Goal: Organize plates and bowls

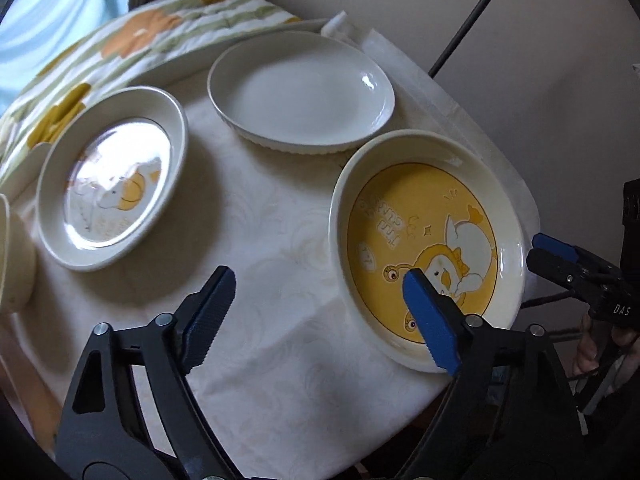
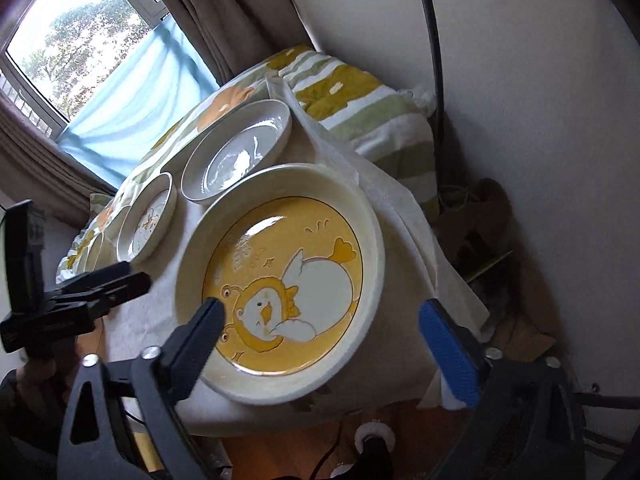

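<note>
A: Dishes on the white-clothed table [image 1: 260, 216]?
B: Three, all empty. Yellow duck plate [image 1: 428, 248] at the near edge; plain white dish [image 1: 300, 88] behind it; small duck plate [image 1: 112, 180] apart on the other side.
A: Claws?
B: Left gripper [image 1: 316, 304]: wide apart, holding nothing, one finger over the yellow plate. Right gripper [image 2: 320, 344]: wide apart, straddling that plate's near rim, no grip visible.

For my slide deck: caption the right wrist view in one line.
Open right gripper poised above a large cream plate with a yellow cartoon duck, plain white dish and smaller duck plate lined up behind.
</note>
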